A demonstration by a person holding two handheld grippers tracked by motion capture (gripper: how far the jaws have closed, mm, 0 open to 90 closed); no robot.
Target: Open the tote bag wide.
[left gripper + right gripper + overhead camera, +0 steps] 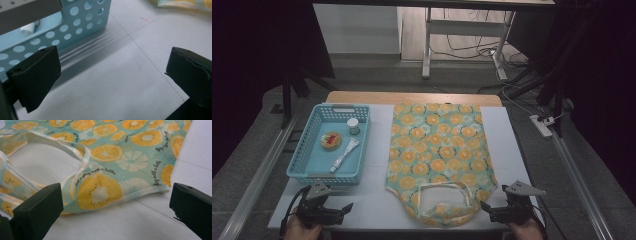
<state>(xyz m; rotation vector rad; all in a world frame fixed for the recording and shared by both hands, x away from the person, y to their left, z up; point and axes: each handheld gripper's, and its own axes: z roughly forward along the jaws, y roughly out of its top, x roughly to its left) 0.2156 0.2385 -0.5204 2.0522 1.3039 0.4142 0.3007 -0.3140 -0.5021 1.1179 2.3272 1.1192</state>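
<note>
Orange-slice-printed fabric bag [439, 155] lies flat on the white worktop [377, 195], handles toward the person, ready for loading from the blue basket [309, 172]. Left gripper view: left gripper [112, 75], jaws spread, empty, beside the basket wall. Right gripper view: right gripper [115, 207], jaws spread, faces the bag's near corner.
</note>
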